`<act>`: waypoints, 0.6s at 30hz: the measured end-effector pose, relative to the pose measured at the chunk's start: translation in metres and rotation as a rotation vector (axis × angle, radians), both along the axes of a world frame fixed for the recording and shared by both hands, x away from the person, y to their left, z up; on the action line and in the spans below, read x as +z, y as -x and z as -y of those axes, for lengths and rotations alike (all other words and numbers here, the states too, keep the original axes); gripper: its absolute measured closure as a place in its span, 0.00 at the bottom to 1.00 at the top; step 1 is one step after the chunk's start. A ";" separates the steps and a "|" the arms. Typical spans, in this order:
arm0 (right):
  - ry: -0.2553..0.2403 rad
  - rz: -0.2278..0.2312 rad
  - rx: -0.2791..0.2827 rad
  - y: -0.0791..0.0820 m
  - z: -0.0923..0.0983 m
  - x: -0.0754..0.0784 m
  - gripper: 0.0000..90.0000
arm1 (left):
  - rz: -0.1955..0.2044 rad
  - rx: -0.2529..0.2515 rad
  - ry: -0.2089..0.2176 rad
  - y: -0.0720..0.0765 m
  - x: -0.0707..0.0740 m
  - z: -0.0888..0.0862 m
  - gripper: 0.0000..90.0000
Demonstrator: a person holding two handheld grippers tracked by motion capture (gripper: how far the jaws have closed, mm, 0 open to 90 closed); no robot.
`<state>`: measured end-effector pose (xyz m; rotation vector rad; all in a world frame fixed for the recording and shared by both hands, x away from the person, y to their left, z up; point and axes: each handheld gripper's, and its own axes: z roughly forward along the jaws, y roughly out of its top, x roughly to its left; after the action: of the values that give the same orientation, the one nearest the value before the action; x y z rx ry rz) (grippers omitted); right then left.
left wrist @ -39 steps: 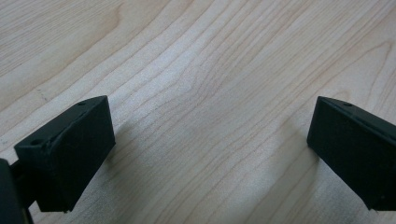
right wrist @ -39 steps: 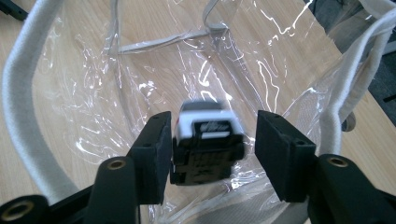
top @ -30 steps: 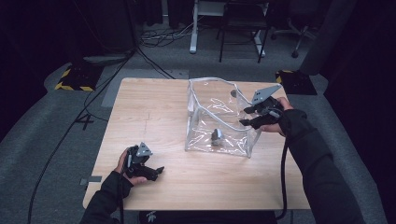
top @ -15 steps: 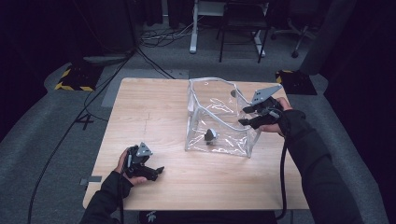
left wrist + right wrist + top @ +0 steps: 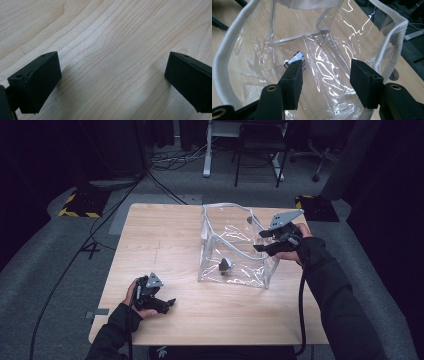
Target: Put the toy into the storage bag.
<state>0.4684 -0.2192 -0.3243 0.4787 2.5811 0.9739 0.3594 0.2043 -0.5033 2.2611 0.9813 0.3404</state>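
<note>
So there's a clear plastic bag (image 5: 235,247) with a white fabric rim standing open on the wooden table (image 5: 165,235), right of the middle. Inside it, on the bottom, sits a small toy car (image 5: 226,265) — white and dark as seen from the right gripper view (image 5: 295,61). If there's any writing or logo on it, it's too small to read, and I can't spot a label on the bag either.

The right gripper (image 5: 263,240) is held at the bag's right edge, over the rim, jaws spread apart with nothing between them. The left gripper (image 5: 167,304) is well apart from the bag, low at the table's near-left area — jaws spread wide too, just bare wood grain between them.
</note>
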 end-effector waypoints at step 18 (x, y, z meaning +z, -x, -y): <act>-0.128 0.088 -0.057 0.001 0.004 0.005 0.42 | 0.006 -0.001 -0.003 0.000 0.000 0.000 0.01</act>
<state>0.4673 -0.2230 -0.3196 0.5280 2.4246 1.1195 0.3596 0.2045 -0.5031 2.2621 0.9777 0.3485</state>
